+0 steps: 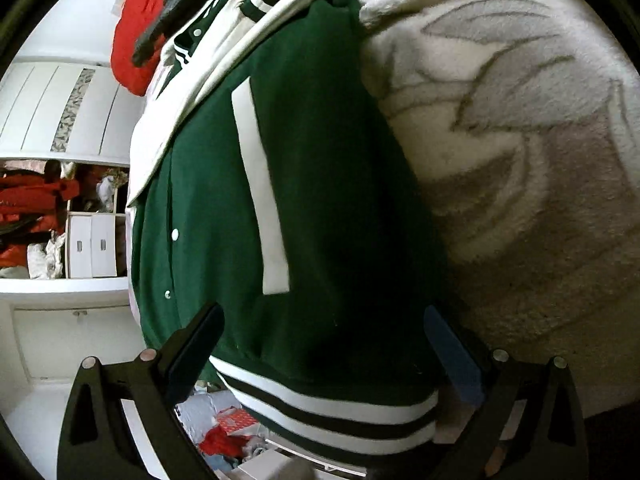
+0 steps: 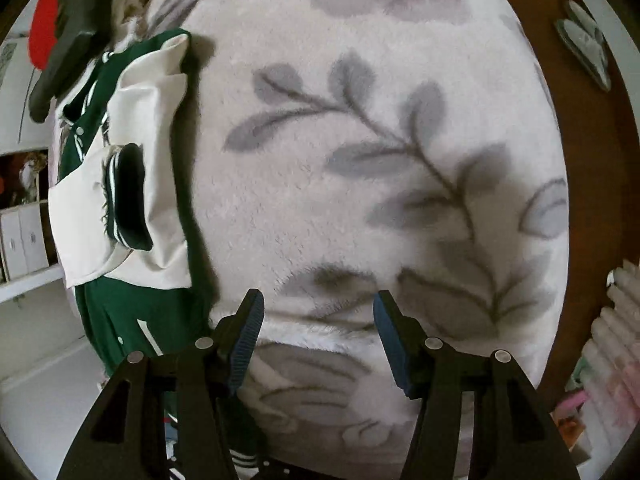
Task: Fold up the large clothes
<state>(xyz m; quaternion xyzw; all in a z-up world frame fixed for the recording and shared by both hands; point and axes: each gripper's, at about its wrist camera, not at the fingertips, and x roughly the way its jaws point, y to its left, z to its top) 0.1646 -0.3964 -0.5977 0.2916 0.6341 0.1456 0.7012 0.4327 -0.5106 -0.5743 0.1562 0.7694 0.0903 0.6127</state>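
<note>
Striped hem of the jacket (image 1: 320, 240) lies between my left gripper (image 1: 324, 344), jaws spread, long axis running away; right gripper (image 2: 318, 332), released, hovers over bare blanket (image 2: 360, 160), farther off.

White shelving (image 1: 64, 284), leaf-patterned blanket (image 2: 360, 160)

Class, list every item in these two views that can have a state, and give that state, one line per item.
Jacket: snaps shut, sleeves folded across the front.
Blanket: spread flat under the jacket.
Left gripper: open, over the jacket hem.
Right gripper: open, empty, over the blanket.
Red garment: bunched up beyond the collar.
</note>
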